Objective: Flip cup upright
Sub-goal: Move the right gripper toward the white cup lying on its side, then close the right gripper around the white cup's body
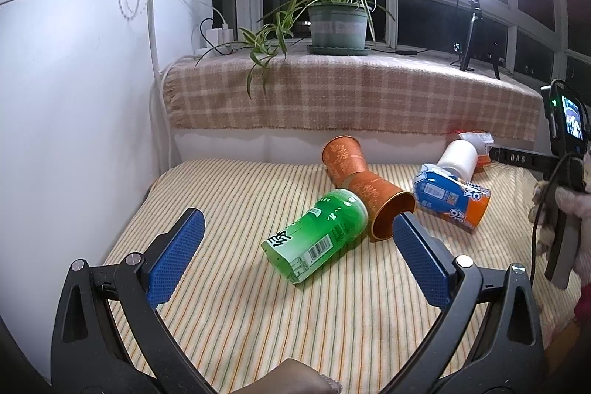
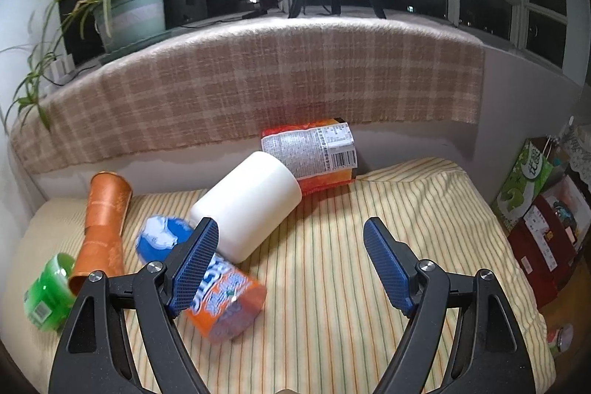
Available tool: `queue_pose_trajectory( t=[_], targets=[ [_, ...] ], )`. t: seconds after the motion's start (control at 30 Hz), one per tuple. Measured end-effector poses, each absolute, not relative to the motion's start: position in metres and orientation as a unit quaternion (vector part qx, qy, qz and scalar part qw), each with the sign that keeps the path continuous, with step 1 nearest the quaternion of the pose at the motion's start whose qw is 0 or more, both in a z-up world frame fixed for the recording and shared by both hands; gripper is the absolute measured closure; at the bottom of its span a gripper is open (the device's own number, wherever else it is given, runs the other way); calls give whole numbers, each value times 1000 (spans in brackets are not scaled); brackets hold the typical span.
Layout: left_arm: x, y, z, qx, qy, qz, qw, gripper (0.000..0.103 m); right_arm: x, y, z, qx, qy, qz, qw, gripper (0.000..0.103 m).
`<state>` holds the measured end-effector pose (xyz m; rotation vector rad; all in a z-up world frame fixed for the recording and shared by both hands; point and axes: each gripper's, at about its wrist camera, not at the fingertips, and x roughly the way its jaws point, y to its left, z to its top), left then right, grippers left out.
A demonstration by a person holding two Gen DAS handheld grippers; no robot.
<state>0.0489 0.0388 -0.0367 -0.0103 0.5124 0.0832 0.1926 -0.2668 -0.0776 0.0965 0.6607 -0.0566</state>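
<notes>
Striped bed [image 1: 240,301] carrying toppled cups.
Lying on side: green cup [image 1: 317,239], two nested orange cups [image 1: 364,189], blue-orange cup [image 1: 452,200], white cup [image 2: 247,205], labelled cup [image 2: 314,154].

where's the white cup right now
The white cup lies on its side mid-bed in the right wrist view, between the blue-orange cup and the barcode-labelled cup.

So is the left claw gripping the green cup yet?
No, the left claw is open, its pads clear of the green cup lying on its side.

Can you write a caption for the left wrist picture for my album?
Open left gripper hovers over a green plastic cup lying on its side on the striped cloth.
</notes>
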Motion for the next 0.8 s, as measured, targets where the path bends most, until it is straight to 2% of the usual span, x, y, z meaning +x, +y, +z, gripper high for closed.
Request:
queue_pose_trajectory(
  t=[0.3,0.8],
  targets=[
    [56,45,-45,-5,265,49,963,0,234,-275,-87,85,369,-2,925,22],
    [60,49,-55,-4,281,50,958,0,290,-296,-122,300,463,44,833,22]
  ],
)
